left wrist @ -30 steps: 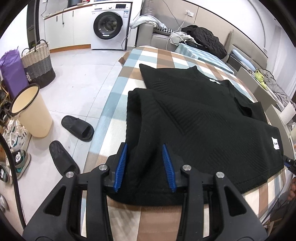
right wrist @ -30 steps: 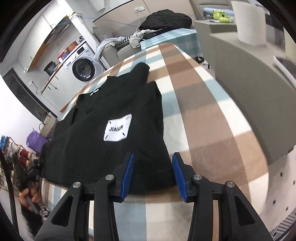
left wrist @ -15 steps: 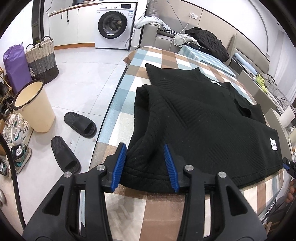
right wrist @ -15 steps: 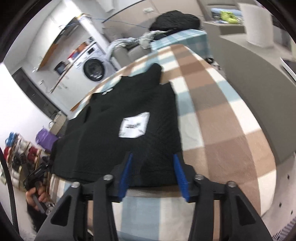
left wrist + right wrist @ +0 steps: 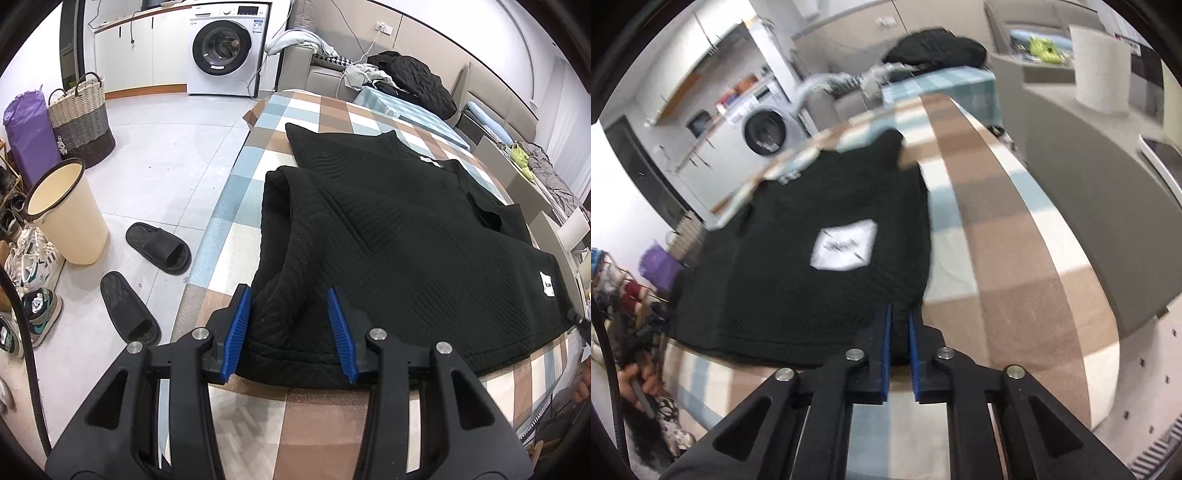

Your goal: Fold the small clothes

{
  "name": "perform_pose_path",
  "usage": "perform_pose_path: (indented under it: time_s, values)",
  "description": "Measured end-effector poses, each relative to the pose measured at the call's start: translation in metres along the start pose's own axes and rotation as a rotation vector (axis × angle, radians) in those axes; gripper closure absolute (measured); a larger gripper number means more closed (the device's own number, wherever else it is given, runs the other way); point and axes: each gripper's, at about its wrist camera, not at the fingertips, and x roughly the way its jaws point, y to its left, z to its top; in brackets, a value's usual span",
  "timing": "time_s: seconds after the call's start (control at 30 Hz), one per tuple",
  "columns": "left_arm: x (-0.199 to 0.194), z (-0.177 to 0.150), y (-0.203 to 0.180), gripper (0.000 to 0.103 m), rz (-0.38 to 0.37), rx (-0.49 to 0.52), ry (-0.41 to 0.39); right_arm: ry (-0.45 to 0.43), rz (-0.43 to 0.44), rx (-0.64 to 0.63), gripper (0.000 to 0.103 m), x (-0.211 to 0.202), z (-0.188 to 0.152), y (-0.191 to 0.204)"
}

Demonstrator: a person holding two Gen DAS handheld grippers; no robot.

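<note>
At the bottom of each view, the hem of the black sweater [image 5: 388, 258] is straddled loosely by the left gripper [image 5: 291, 332], jaws apart, and pinched in the closed jaws of the right gripper [image 5: 899, 339]. The left corner should be gripped equally firmly so both are lifted together toward the collar, higher in frame on the checked surface [image 5: 332, 424].

Bright, even indoor light; fisheye bending throughout; right wrist view motion-blurred, left sharp

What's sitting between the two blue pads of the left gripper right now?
A raised fold of the black sweater, near its hem corner, sits between the left gripper pads, seen in the left wrist view.
</note>
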Motion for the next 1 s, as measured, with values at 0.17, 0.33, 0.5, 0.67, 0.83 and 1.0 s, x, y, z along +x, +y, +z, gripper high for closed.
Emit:
perform_pose_path:
  time_s: [0.17, 0.33, 0.5, 0.67, 0.83, 1.0]
  values:
    - [-0.001, -0.005, 0.001, 0.057, -0.002, -0.003, 0.012, -0.023, 0.06, 0.031, 0.095, 0.001, 0.005, -0.001]
    - [0.0, -0.013, 0.008, 0.053, -0.011, -0.029, 0.028, 0.019, 0.087, 0.053, 0.095, 0.013, 0.003, -0.004]
    - [0.001, -0.013, 0.012, 0.053, -0.008, -0.049, 0.029, 0.047, 0.09, 0.067, 0.081, 0.02, 0.0, -0.006]
    - [-0.002, -0.012, 0.022, 0.046, 0.0, -0.06, 0.026, 0.048, 0.097, 0.077, 0.059, 0.019, -0.001, -0.009]
    - [0.007, -0.01, 0.029, 0.046, -0.041, -0.103, 0.041, 0.05, 0.094, 0.088, 0.059, 0.022, -0.002, -0.011]
    - [0.004, -0.008, 0.019, 0.09, -0.034, -0.085, 0.01, 0.048, 0.078, 0.08, 0.059, 0.022, -0.003, -0.01]
